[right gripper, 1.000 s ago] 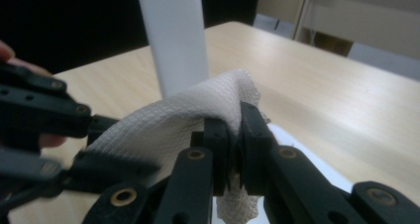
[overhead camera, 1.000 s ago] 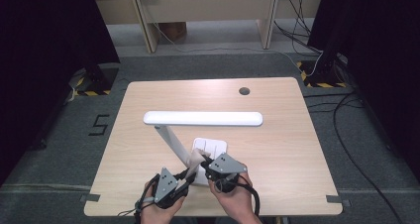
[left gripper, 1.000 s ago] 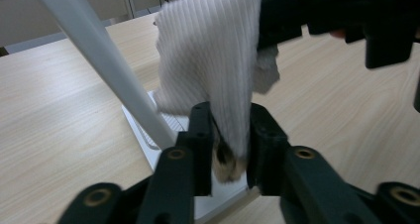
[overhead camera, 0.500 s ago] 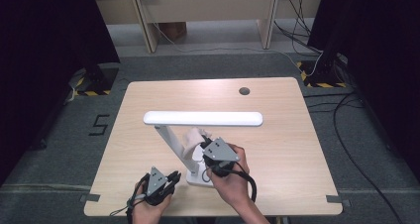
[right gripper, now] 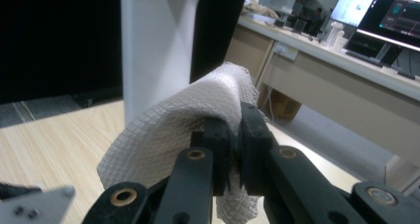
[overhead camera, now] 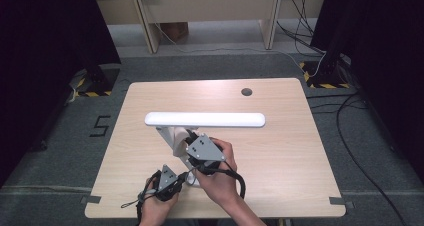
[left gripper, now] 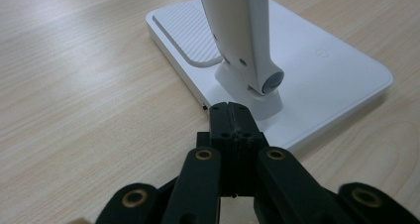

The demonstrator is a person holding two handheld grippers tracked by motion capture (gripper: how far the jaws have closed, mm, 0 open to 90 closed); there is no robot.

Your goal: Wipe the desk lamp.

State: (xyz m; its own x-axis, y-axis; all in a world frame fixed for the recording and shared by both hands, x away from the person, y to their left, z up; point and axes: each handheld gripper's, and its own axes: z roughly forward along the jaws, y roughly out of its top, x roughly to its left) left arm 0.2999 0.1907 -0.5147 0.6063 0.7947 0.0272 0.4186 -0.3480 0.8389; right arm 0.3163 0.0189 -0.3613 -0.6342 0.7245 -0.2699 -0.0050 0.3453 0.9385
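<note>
White plastic marks the desk lamp (overhead camera: 200,120), which stands near the front edge of the pale wooden desk (overhead camera: 280,151), its long light bar level above its flat base (left gripper: 317,70). The right hand-held gripper (overhead camera: 192,147) sits just beside the lamp's slanted arm (right gripper: 153,45), jaws clenched on a white textured cloth (right gripper: 168,135) whose fold bulges toward that arm. The left hand-held gripper (left gripper: 233,119) lies low at the base's front corner, below the arm's hinge; its jaws have just been closing and now meet with nothing between them. Wiping the lamp looks like the step in hand, the cloth brought up to the arm. The next move likely calls for pressing the cloth flat on the arm and stroking along it, while the left one steadies the base so the lamp does not tip.
</note>
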